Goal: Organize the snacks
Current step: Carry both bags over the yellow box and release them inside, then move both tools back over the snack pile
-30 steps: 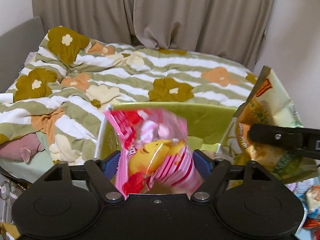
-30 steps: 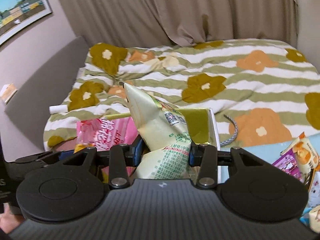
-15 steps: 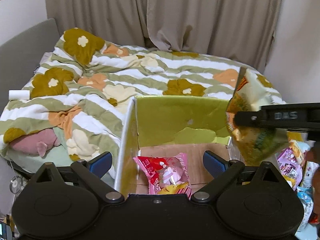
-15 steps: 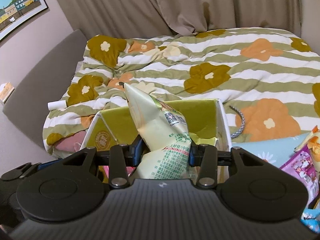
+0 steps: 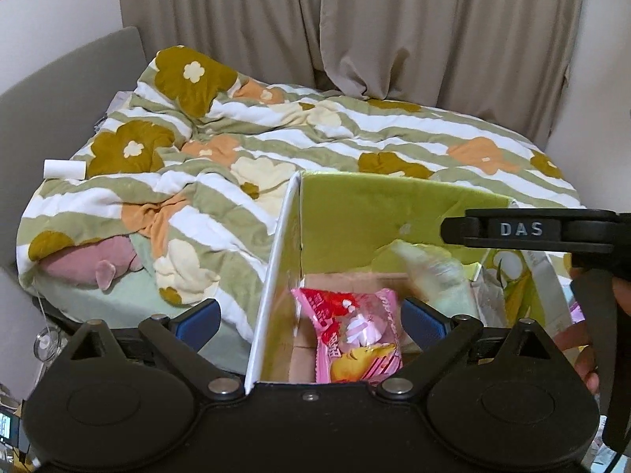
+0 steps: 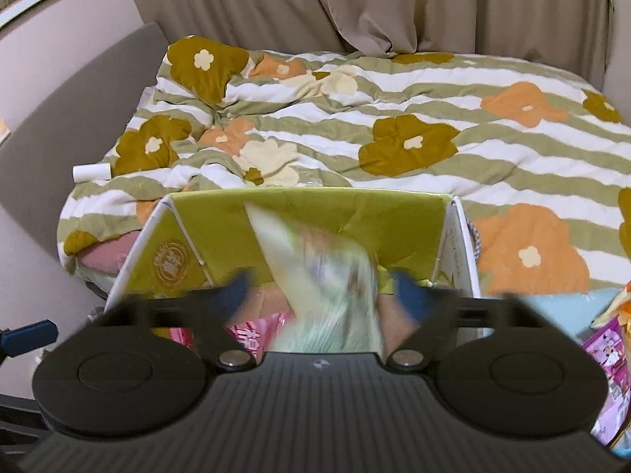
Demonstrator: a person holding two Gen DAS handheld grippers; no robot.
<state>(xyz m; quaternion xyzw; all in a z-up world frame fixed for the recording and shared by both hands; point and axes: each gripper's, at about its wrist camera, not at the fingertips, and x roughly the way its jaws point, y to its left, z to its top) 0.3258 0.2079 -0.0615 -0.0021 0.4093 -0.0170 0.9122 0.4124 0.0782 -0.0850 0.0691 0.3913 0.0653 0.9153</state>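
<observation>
A green-lined cardboard box (image 5: pixel 394 205) stands at the foot of the bed; it also shows in the right wrist view (image 6: pixel 315 205). A pink snack bag (image 5: pixel 355 335) lies on the box floor, and its edge shows in the right wrist view (image 6: pixel 252 331). My left gripper (image 5: pixel 311 319) is open and empty above the box's left wall. My right gripper (image 6: pixel 327 295) is open over the box. A pale green snack bag (image 6: pixel 327 276), blurred, drops between its spread fingers; it is also blurred in the left wrist view (image 5: pixel 430 272).
A flowered striped quilt (image 6: pixel 394 118) covers the bed behind the box. More snack packets (image 6: pixel 607 347) lie on a light blue surface at the right. A pink plush toy (image 5: pixel 90 264) and a white roll (image 5: pixel 63 168) lie at the left.
My left gripper let go of the pink bag, which now lies in the box. My right gripper has just opened and the pale green bag is falling into the box.
</observation>
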